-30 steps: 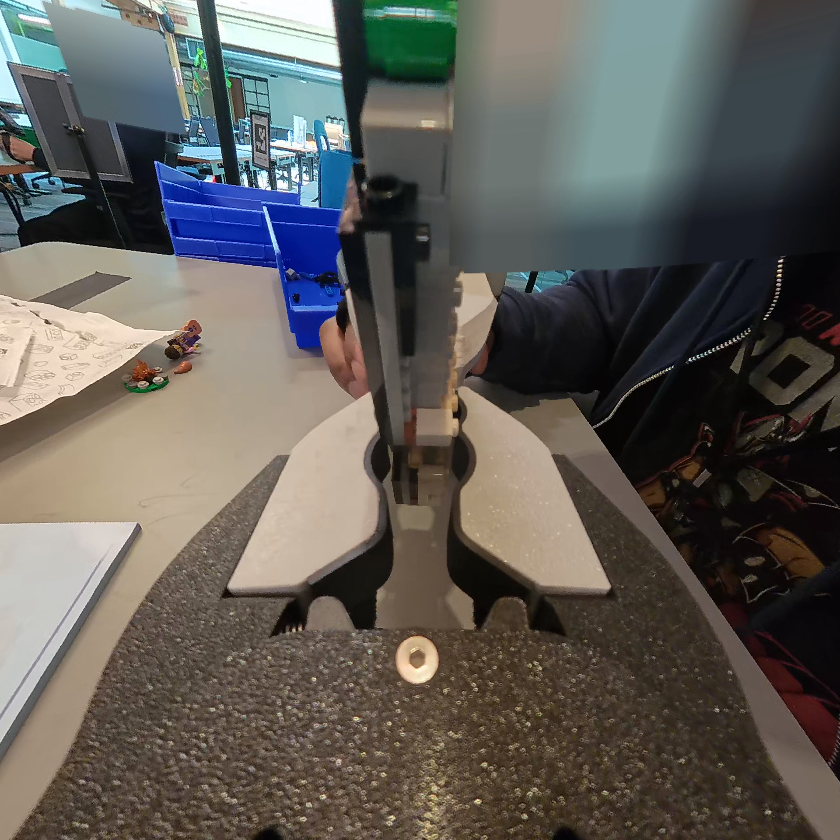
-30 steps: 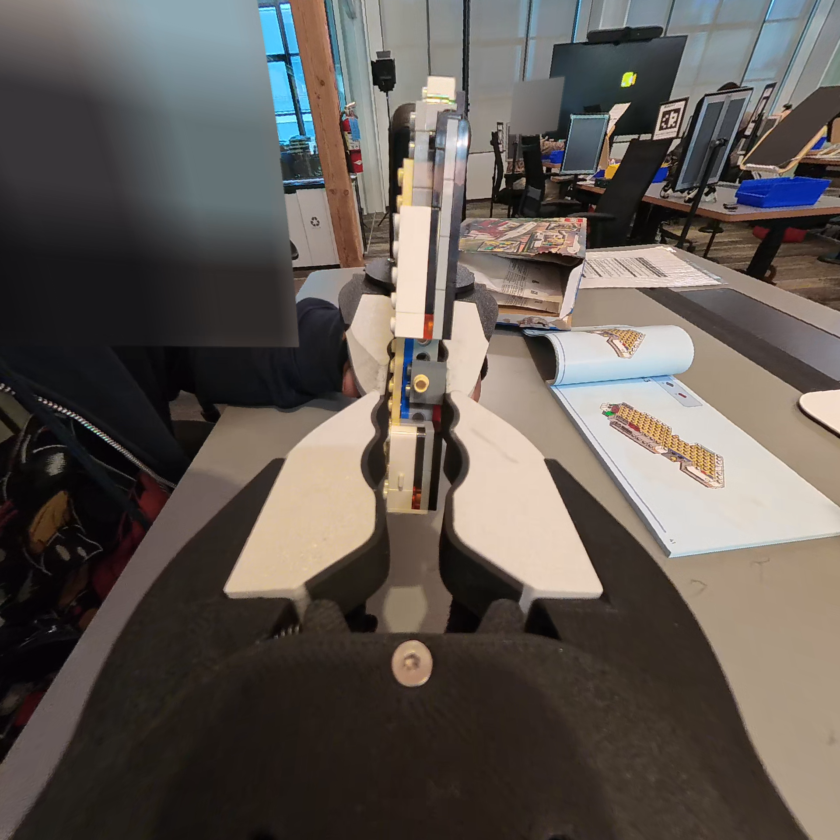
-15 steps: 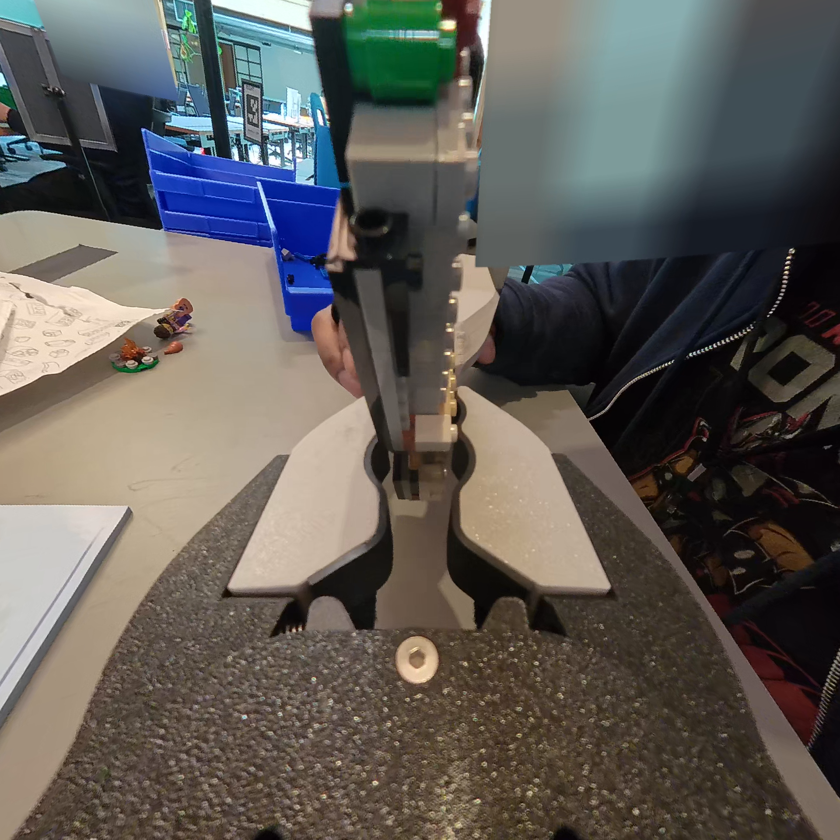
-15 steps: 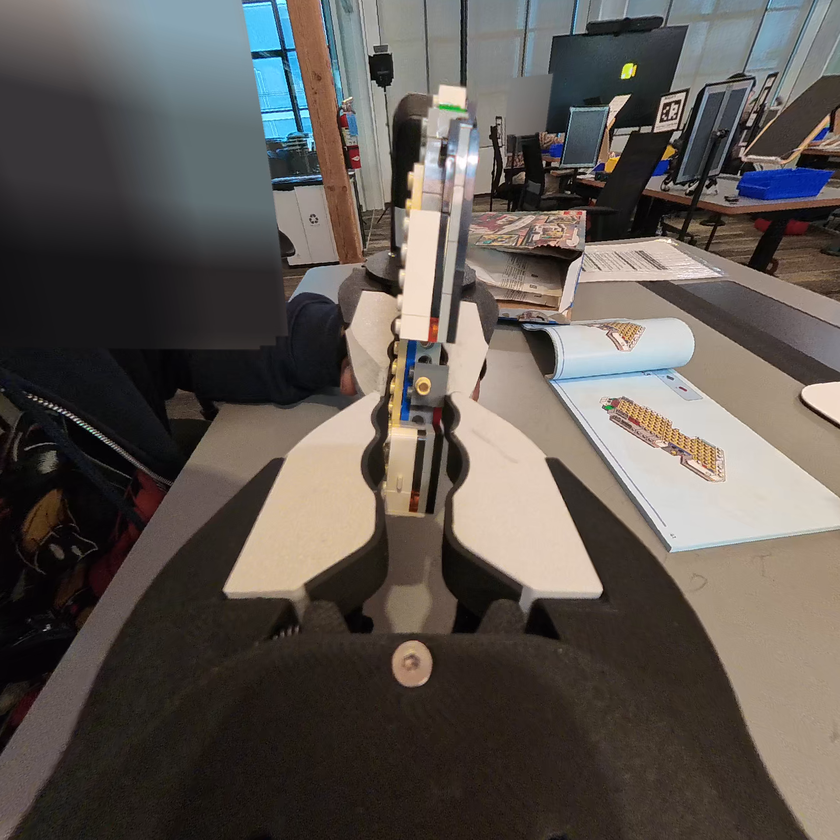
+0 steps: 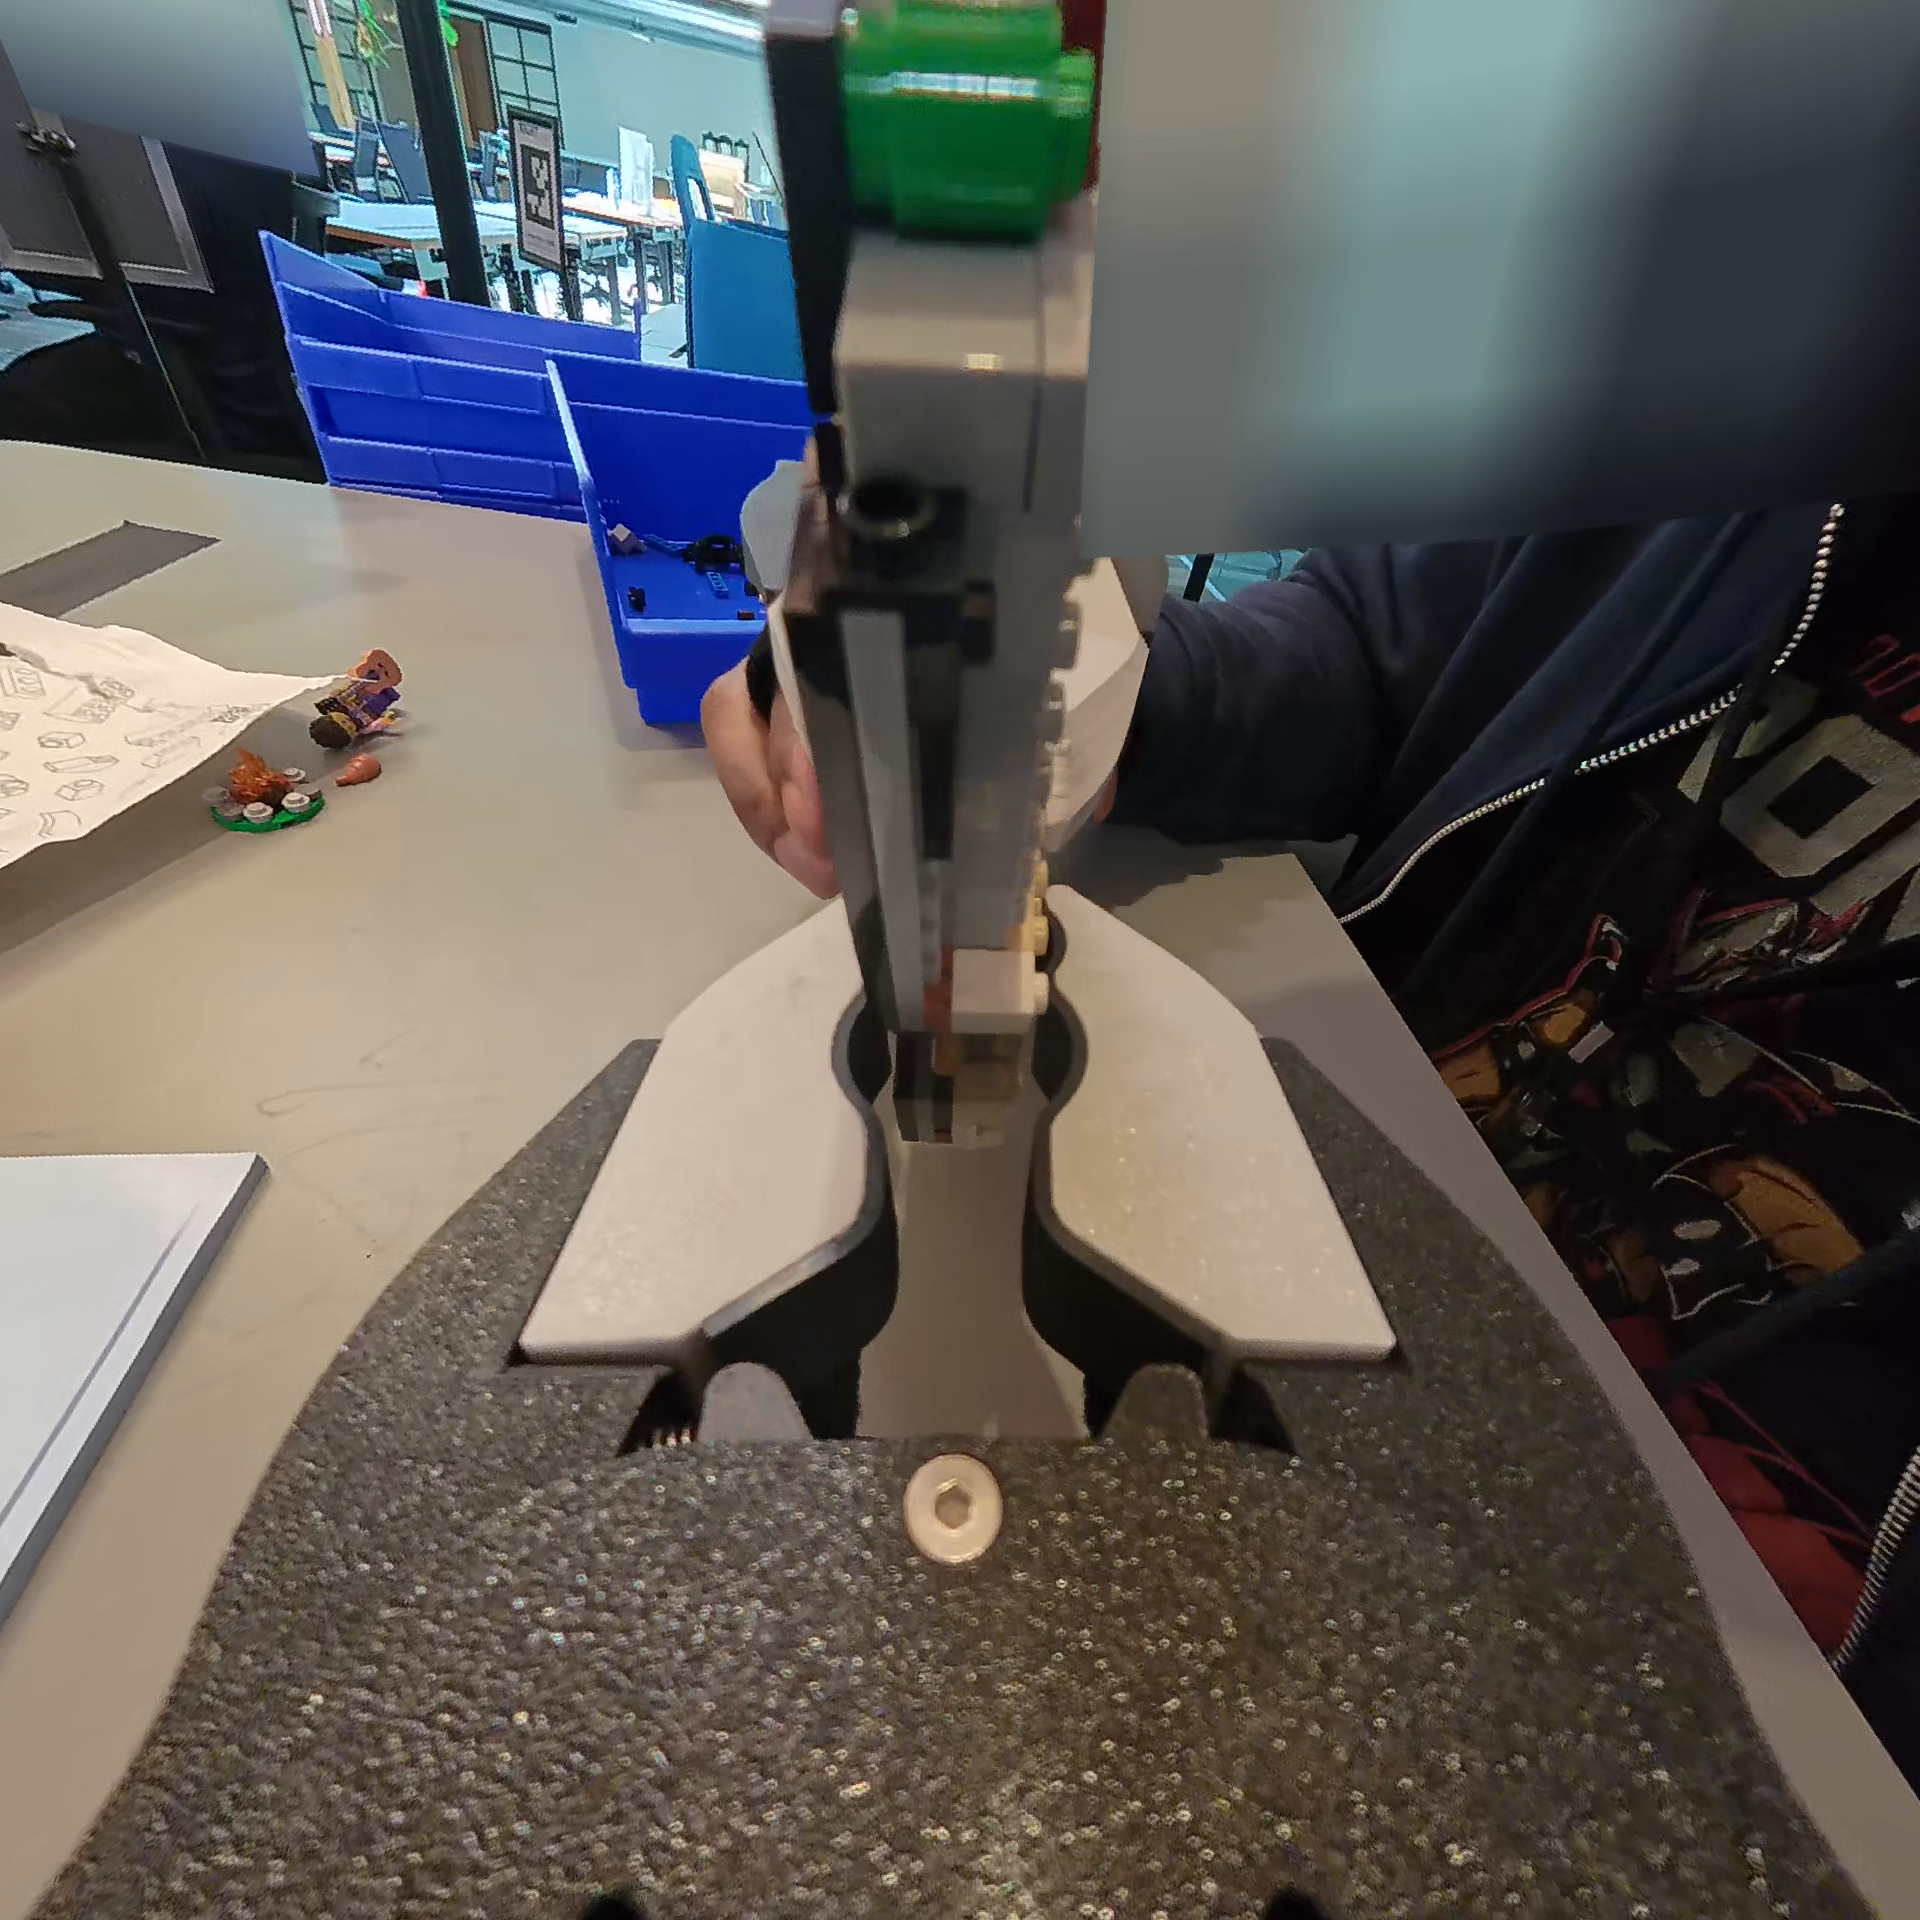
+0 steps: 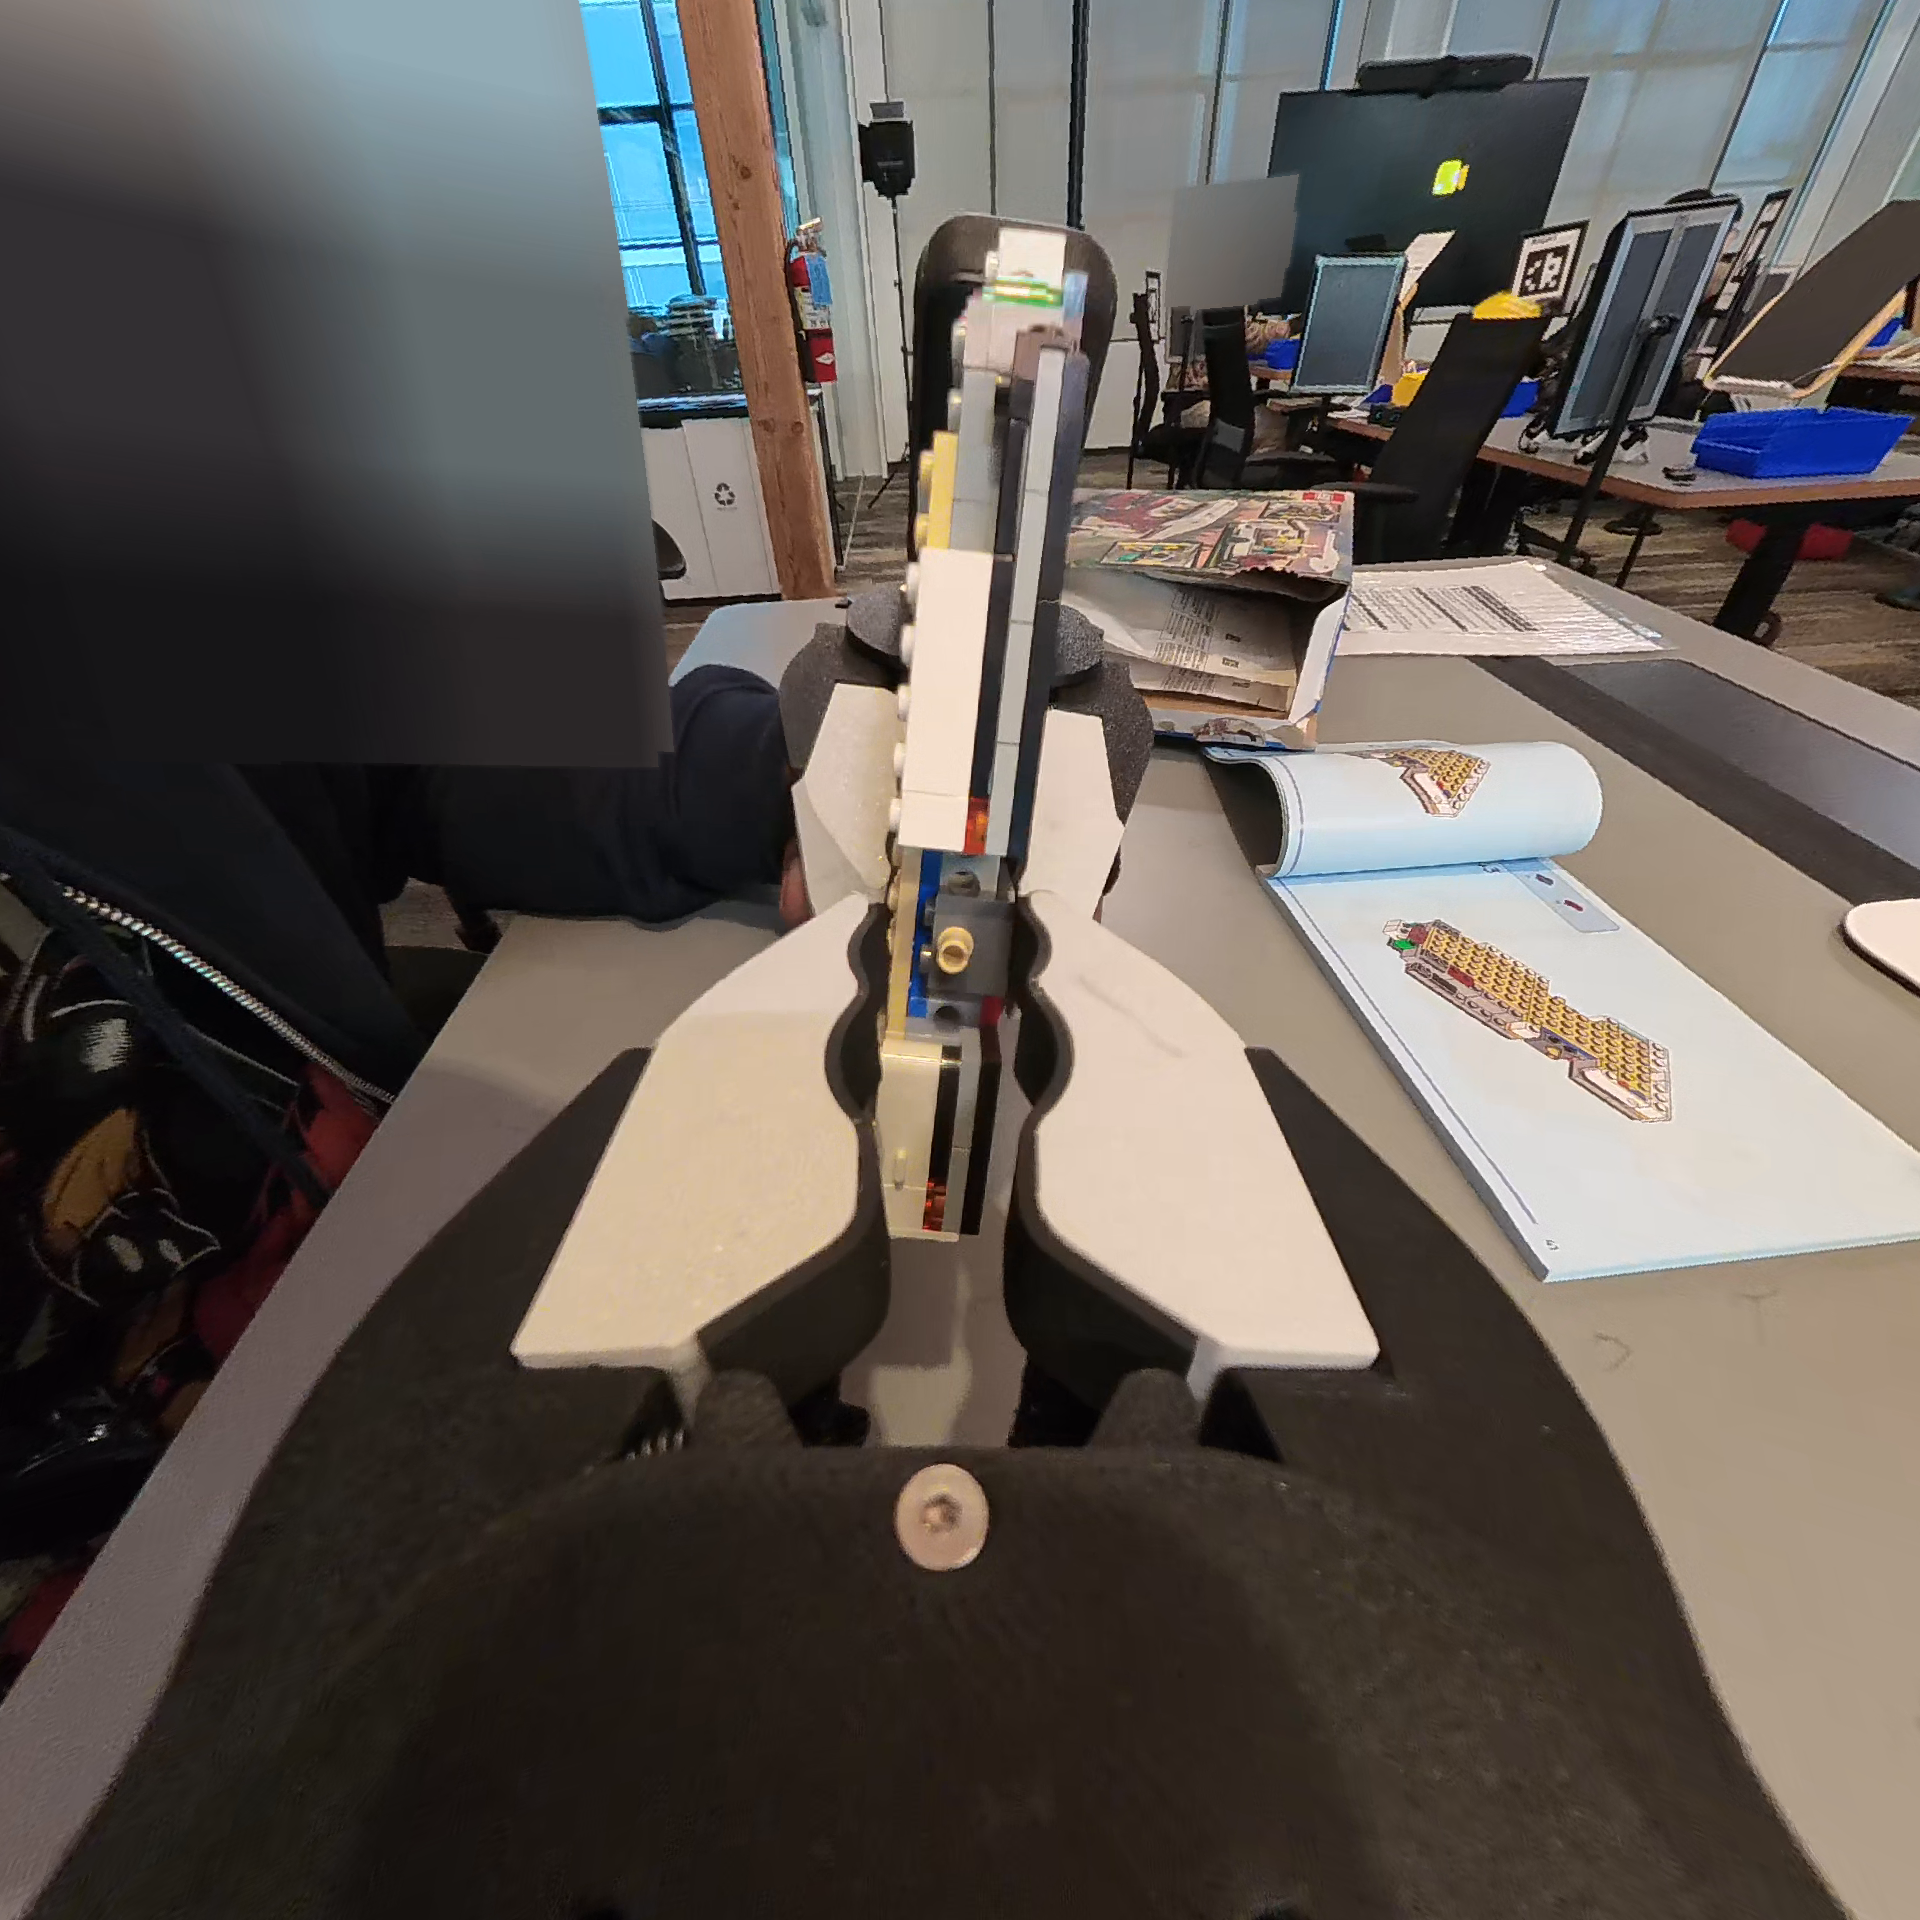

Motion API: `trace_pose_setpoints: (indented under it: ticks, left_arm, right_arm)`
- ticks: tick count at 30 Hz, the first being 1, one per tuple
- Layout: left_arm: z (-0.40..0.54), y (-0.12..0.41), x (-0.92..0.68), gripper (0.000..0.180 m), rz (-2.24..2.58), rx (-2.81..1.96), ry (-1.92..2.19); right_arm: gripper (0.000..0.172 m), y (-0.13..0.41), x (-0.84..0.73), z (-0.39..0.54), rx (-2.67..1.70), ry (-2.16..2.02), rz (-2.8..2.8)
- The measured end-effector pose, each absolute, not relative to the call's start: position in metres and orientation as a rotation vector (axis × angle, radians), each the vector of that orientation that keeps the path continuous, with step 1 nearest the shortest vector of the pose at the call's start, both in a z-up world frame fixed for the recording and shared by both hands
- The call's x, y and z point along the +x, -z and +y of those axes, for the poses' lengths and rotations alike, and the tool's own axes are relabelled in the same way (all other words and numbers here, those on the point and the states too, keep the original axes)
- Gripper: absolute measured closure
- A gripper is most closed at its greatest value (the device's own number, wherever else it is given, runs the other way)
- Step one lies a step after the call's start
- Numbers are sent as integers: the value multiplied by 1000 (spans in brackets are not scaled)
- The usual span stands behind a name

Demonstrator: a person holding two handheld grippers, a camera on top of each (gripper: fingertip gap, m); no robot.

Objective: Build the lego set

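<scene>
While both claws face each other above the counter (image 6: 1351,1455), left claw (image 5: 961,1039) and right claw (image 6: 940,997) each clamp one end of the brick model (image 6: 987,675) (booklet (image 6: 1558,1039) at 3 o'clock).

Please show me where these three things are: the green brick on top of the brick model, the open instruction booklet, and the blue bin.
green brick (image 5: 961,125), left wrist view, its front face.
instruction booklet (image 6: 1621,1164), right wrist view, bare part of the flat page.
blue bin (image 5: 686,457), left wrist view, its inner back wall.

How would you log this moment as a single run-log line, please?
left claw: gripping brick model | right claw: gripping same model | model: upright above table
</scene>
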State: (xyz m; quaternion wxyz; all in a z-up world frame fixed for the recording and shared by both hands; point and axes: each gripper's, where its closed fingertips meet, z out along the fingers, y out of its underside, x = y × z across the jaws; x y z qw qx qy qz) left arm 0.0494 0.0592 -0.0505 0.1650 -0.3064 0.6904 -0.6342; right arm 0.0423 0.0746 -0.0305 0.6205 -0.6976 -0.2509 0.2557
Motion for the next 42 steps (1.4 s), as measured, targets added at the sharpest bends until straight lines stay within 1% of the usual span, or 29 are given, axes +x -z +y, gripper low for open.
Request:
trace_pose_setpoints:
  ticks: [16,18,22,26,29,30,42]
  left_arm:
    - [63,50,53,156,1927,-899,1820]
    - [69,50,57,156,1894,-940,1810]
    - [84,37,58,156,1762,-972,1896]
    - [90,29,59,156,1686,-1000,1962]
    - [88,30,61,156,1680,-1010,1962]
    - [88,30,61,156,1674,-1011,1972]
    - [84,32,62,156,1675,-1023,2012]
  right_arm:
    - [149,31,47,78,-1589,-649,-509]
    - [148,33,54,82,-1602,-599,-477]
    - [131,35,68,87,-1645,-563,-407]
    - [133,41,64,89,-1666,-606,-387]
    - [143,42,61,90,-1665,-610,-382]
    - [144,41,61,90,-1657,-618,-377]
    - [148,40,62,86,-1650,-679,-397]
